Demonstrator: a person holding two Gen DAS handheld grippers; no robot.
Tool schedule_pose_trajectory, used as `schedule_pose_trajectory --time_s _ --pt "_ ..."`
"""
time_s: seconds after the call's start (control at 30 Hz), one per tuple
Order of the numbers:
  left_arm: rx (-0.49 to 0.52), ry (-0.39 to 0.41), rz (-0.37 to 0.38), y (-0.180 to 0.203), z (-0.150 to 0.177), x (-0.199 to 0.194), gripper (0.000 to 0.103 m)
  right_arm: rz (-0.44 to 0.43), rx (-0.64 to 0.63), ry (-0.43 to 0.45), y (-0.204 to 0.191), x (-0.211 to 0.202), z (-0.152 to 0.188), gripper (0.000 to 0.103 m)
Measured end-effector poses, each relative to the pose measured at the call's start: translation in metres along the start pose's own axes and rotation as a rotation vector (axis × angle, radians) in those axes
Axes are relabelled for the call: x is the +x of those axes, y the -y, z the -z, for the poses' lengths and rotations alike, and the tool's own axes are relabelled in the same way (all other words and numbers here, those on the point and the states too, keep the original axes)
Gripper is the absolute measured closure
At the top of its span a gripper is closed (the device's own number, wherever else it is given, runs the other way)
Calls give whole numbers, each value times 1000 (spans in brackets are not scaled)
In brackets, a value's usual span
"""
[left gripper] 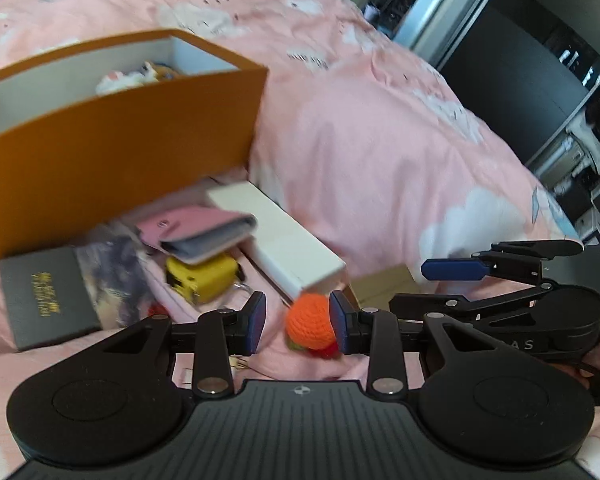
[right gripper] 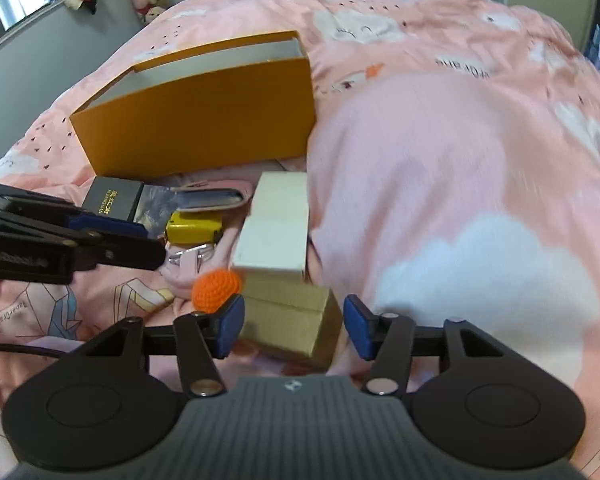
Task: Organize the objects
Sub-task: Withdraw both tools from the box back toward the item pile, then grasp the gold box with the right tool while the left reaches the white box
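We have two targets at once. The orange crochet ball [left gripper: 310, 318] lies on the pink bedspread [left gripper: 380, 160], just in front of the white box [left gripper: 284, 248] and between the fingers of our left gripper [left gripper: 298, 322]. Those jaws stand partly open around it: the right pad looks to be at its side, the left pad is clear, so nothing is gripped yet. Something red and green shows under the ball; we cannot tell whether it is part of it. The ball is round, with no long axis to align to.

Our right gripper [right gripper: 294, 326] straddles the small brown cardboard box [right gripper: 296, 320], jaws wide with gaps on both sides, holding nothing. The box's long axis runs roughly across the jaw line, one corner turned toward us, so a grip across its shorter width looks workable.

We judge this the reach-and-grasp step. Next we should close on each item, lift it, and carry it to the open orange storage box [left gripper: 120, 152] standing behind the clutter, which already holds some small toys.

Around the targets lie a pink wallet [left gripper: 196, 234], a yellow charger [left gripper: 202, 276], a dark booklet [left gripper: 44, 296] and a metal clip [right gripper: 190, 256]; the soft, rumpled bedding may let things shift as the jaws close.
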State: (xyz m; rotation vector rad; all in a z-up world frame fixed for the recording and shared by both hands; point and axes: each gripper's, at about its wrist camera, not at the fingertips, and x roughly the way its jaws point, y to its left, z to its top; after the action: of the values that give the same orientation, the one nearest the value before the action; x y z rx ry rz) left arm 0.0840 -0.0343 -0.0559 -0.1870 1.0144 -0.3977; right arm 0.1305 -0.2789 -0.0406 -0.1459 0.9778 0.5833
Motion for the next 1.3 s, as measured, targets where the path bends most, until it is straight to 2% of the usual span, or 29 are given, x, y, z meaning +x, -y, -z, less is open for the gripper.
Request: schedule_pose_trajectory --time_s 0.2,0.47,0.97,1.3 --pt "-6 -54 -4 7 13 19 61 -15 -29 -11 -12 7 3 28" --pt "-71 -66 40 -5 15 23 59 -14 10 -74 -3 26 9 29" --pt "-143 -149 96 -10 7 59 53 -35 34 -107 2 30 9 31" --pt "-200 -167 135 -15 5 71 52 -19 43 -128 2 35 10 30"
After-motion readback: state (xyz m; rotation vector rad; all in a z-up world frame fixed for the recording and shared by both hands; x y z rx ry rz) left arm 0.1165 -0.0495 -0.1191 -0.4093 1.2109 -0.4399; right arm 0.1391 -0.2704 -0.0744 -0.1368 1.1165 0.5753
